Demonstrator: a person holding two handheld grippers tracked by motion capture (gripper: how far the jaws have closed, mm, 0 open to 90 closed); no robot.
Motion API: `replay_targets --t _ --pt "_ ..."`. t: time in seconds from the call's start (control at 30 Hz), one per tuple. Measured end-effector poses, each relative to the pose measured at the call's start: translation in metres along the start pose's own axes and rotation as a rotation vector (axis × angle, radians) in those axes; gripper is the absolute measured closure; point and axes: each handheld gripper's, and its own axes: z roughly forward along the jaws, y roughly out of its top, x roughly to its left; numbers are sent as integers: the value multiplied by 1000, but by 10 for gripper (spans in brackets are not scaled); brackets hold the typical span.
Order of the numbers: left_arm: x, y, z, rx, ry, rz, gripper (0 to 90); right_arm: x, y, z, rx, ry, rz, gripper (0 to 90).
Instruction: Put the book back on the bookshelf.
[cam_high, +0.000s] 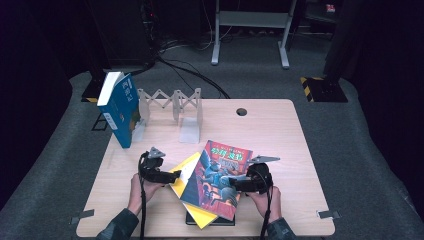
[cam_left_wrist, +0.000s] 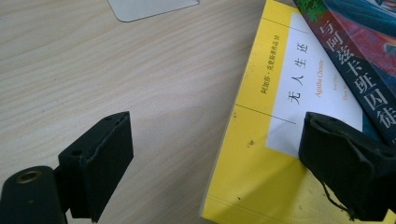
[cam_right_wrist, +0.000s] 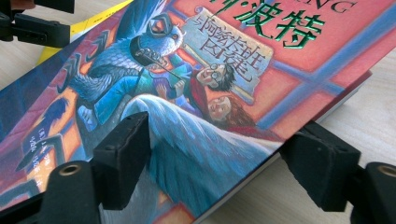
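1. A pile of books lies at the near middle of the wooden table (cam_high: 280, 130): a colourful illustrated book (cam_high: 217, 172) on top, tilted, a yellow book (cam_high: 192, 192) under it, and a dark book (cam_high: 210, 220) at the bottom, of which just an edge shows.
2. The left gripper (cam_high: 167, 176) sits at the left edge of the pile. In the left gripper view its jaws stand wide apart — one over bare wood, the other over the yellow book's (cam_left_wrist: 261, 154) cover — and nothing is clamped between them.
3. The right gripper (cam_high: 240, 185) is at the right side of the pile. In the right gripper view its jaws are spread too, straddling the corner of the colourful illustrated book (cam_right_wrist: 210, 93) — one jaw above the cover, the other beside its edge over the table; I cannot tell whether either touches it.
4. At the far left of the table a blue book (cam_high: 120, 107) stands tilted against a grey folding book rack (cam_high: 172, 105), well apart from the pile.
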Motion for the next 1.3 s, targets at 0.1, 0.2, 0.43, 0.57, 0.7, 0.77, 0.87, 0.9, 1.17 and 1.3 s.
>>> replay_targets --t 0.1,0.2,0.43,0.57,0.7,0.77,0.87,0.9,1.17,1.3 --pt "0 0 0 -1 -5 -8 99 0 4 3 -4 0 -11 285" --pt "-1 0 0 -1 0 -7 100 0 9 6 13 -8 -11 240" --pt "0 0 0 10 -16 -8 100 0 0 -4 48 -73 13 116" --pt "0 1 0 23 -16 -4 99 -1 -7 -4 114 48 53 74" --pt "0 2 0 29 -17 -3 99 3 -4 1 136 72 56 62" --pt "0 2 0 26 -21 -7 99 3 -4 2 133 73 49 66" --pt "0 1 0 23 -25 -12 106 4 -2 3 133 63 39 68" --pt "-1 1 0 24 -27 -12 106 6 1 4 137 48 18 68" --pt "0 -1 2 14 -48 -43 106 8 12 14 155 52 -4 69" --pt "0 -1 2 15 -52 -43 106 10 20 21 156 46 -27 67"
